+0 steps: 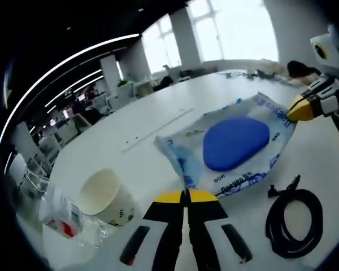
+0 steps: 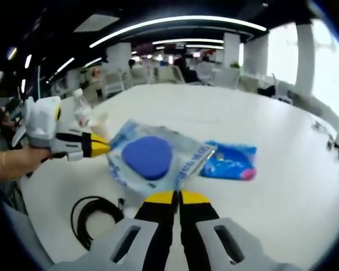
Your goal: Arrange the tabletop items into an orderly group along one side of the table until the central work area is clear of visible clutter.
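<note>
We are pinching the clear pouch (image 1: 237, 148) with both grippers, left (image 1: 186, 195) and right (image 2: 176, 196), jaws narrow on opposite edges. We should be lifting evenly, clearing the coiled cable (image 1: 294, 223) and paper cup (image 1: 105, 196).

far tabletop (image 1: 175, 107) open | cable (image 1: 294, 221), cup (image 1: 108, 199) near packet (image 1: 231, 144)

Long ceiling lights (image 2: 175, 22) arc across the top of the frame; bright windows (image 1: 214, 28) sit upper right, office chairs (image 2: 116, 79) in the upper-left background.
</note>
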Demonstrator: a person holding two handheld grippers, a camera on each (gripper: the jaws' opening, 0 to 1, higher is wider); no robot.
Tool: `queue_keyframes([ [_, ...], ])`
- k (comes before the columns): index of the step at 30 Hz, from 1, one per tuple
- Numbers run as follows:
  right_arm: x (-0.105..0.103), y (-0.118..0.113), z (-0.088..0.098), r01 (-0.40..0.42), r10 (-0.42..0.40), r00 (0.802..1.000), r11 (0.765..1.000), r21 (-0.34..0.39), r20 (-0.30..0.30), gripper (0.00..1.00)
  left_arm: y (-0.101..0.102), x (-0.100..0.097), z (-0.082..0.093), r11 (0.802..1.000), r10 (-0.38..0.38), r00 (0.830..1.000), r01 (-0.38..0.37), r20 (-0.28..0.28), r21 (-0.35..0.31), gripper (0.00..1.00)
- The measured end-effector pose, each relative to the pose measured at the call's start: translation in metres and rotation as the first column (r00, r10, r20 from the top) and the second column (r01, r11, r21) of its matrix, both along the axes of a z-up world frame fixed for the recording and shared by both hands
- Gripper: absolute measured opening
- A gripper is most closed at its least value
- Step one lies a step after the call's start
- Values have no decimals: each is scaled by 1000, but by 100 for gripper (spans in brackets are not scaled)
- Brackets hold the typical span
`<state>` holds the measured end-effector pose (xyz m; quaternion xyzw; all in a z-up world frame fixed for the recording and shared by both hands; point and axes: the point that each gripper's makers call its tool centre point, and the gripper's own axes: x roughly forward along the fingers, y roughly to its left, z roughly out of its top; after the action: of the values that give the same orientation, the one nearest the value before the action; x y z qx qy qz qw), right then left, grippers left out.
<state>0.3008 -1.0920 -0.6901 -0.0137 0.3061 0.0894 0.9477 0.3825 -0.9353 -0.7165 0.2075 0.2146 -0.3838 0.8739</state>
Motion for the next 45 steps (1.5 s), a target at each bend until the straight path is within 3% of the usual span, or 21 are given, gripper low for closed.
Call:
queue_keyframes([
  [7, 17, -1, -4, -18, 18, 1000, 1000, -6, -7, 0, 6, 1, -1, 1000, 5, 1000, -6, 17, 27, 1],
  [31, 70, 3, -25, -85, 85, 996, 996, -21, -5, 0, 21, 15, -12, 995, 101, 995, -101, 2, 26, 0],
  [33, 72, 4, -23, -94, 95, 995, 995, -27, 6, 0, 23, 16, -11, 994, 107, 994, -108, 31, 29, 0],
  [45, 96, 5, -30, -128, 131, 991, 990, -64, 38, 0, 26, 29, -12, 986, 163, 984, -166, 75, 30, 0],
])
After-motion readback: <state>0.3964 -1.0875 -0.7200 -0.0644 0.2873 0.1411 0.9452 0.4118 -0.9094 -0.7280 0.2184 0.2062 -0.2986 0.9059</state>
